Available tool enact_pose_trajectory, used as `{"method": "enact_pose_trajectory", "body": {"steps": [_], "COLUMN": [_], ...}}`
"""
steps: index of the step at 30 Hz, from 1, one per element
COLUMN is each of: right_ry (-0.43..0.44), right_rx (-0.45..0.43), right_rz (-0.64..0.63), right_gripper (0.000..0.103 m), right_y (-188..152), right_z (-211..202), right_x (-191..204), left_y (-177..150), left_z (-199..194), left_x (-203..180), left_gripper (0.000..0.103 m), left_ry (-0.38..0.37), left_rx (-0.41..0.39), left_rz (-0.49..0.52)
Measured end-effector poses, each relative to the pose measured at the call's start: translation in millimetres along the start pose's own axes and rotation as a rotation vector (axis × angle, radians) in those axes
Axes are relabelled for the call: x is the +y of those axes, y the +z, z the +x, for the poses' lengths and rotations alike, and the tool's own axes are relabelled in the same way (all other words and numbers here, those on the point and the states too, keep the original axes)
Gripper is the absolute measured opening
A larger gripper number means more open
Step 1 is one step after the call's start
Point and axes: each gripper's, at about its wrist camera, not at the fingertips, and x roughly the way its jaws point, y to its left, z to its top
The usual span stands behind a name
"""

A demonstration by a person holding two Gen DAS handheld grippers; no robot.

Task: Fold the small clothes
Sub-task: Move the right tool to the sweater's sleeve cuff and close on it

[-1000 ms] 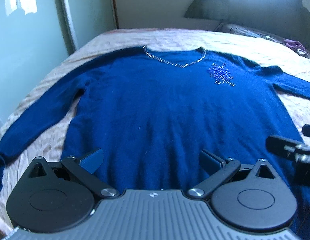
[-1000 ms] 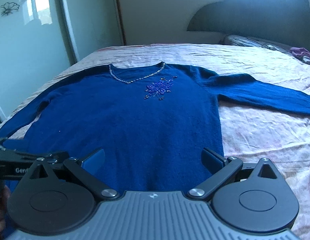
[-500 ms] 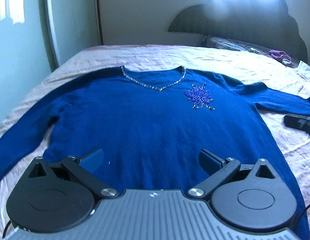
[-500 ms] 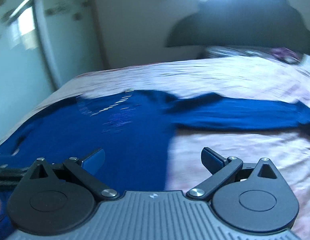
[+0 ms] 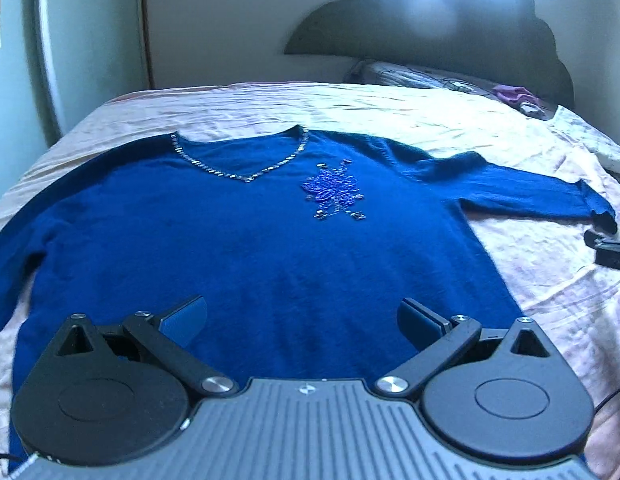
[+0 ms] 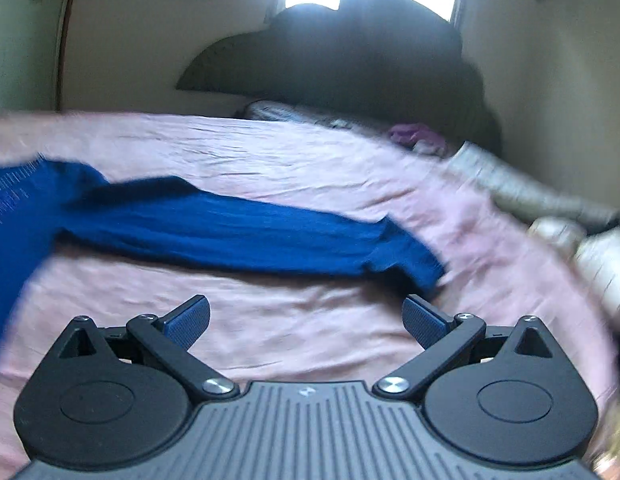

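A dark blue sweater (image 5: 250, 248) with a beaded V-neck and a beaded motif on the chest lies flat, face up, on the pink bedsheet (image 5: 409, 112), both sleeves spread out. My left gripper (image 5: 302, 316) is open above its hem, holding nothing. In the right wrist view the sweater's right sleeve (image 6: 238, 232) stretches across the sheet, cuff at the right. My right gripper (image 6: 306, 318) is open just in front of that cuff, empty. Part of the right gripper (image 5: 609, 250) shows at the left wrist view's right edge, beyond the sleeve's cuff.
A dark headboard (image 6: 349, 52) and a pillow (image 5: 409, 76) stand at the bed's far end, with a purple cloth (image 6: 413, 136) near it. Blurred bedding and pale objects (image 6: 569, 240) lie at the right. A wardrobe door (image 5: 50, 60) stands at the left.
My right gripper has swung right, from over the sweater's body to the right sleeve and cuff. The left gripper has pulled back and risen a little. Both stayed open.
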Motion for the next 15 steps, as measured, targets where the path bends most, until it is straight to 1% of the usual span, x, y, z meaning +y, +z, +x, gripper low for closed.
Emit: {"method": "enact_pose_trajectory", "body": {"steps": [2, 3, 5, 7, 9, 12, 15], "right_ry": [-0.069, -0.078, -0.115, -0.147, -0.165, -0.169, -0.191], "right_rx": [0.005, 0.012, 0.012, 0.031, 0.049, 0.062, 0.05], "right_rz": [-0.065, -0.075, -0.104, -0.116, -0.11, -0.055, -0.033], "right_gripper": [0.103, 0.103, 0.103, 0.103, 0.103, 0.103, 0.103], "right_y": [-1, -3, -6, -12, -16, -17, -18], "right_z": [8, 16, 25, 39, 49, 58, 67], "right_x": [-1, 1, -5, -12, -21, -41, -55], "left_y": [1, 1, 0, -1, -1, 0, 0], "left_z": [3, 4, 6, 6, 8, 13, 17], "left_x": [-5, -7, -10, -10, -11, -12, -12], "left_gripper": [0.102, 0.102, 0.102, 0.102, 0.102, 0.102, 0.102], "left_ry": [0.0, 0.001, 0.001, -0.001, -0.001, 0.01, 0.013], "left_rx": [0.003, 0.005, 0.012, 0.022, 0.033, 0.048, 0.057], "left_rz": [0.008, 0.012, 0.019, 0.021, 0.024, 0.026, 0.022]}}
